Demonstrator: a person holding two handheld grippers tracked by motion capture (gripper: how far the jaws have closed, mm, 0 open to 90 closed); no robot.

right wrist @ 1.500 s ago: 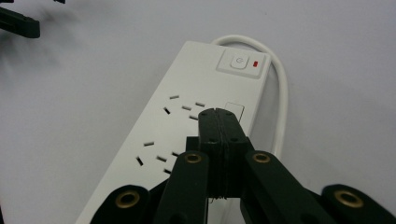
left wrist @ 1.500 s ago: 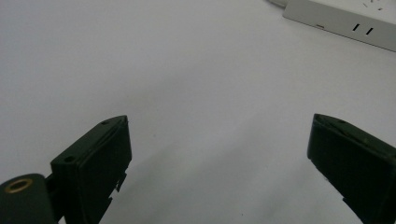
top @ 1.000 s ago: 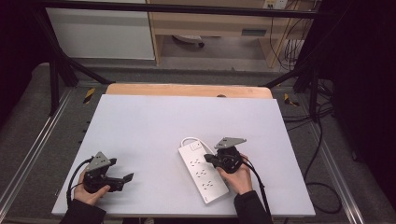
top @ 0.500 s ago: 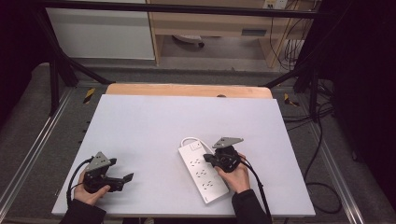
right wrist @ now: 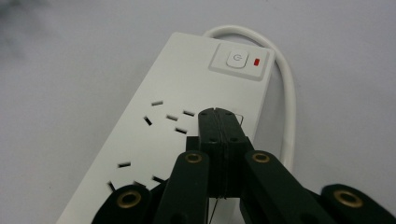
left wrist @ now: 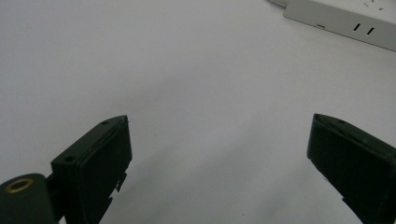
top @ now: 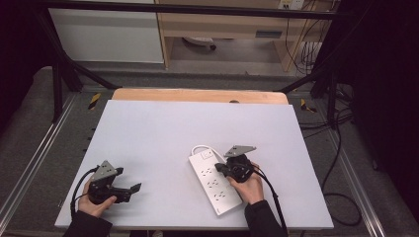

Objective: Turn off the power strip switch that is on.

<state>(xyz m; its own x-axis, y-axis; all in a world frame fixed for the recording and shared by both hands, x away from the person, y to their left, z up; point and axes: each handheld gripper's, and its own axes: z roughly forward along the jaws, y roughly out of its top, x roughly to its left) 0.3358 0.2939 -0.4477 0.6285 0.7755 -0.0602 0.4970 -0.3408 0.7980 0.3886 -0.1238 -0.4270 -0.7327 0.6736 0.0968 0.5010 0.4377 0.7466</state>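
A white power strip (top: 213, 185) lies slanted on the white table (top: 197, 128), its short cable (top: 198, 147) looping at the far end. In the right gripper view its power button (right wrist: 237, 59) and red indicator (right wrist: 257, 61) sit at the far end of the power strip (right wrist: 173, 88), with the white cable (right wrist: 286, 93) curving along the right side. My right gripper (right wrist: 218, 112) is shut with nothing between its jaws, tips just over the strip's top face beside a socket. It also shows in the high view as the right gripper (top: 221, 171). My left gripper (top: 135, 187) stands open over bare table at the near left.
The left gripper (left wrist: 219, 126) points across bare table toward the power strip (left wrist: 345, 23) at the far right. A wooden strip (top: 197, 95) borders the table's far edge. Metal rails run along both sides, and cables (top: 336, 163) trail on the floor at right.
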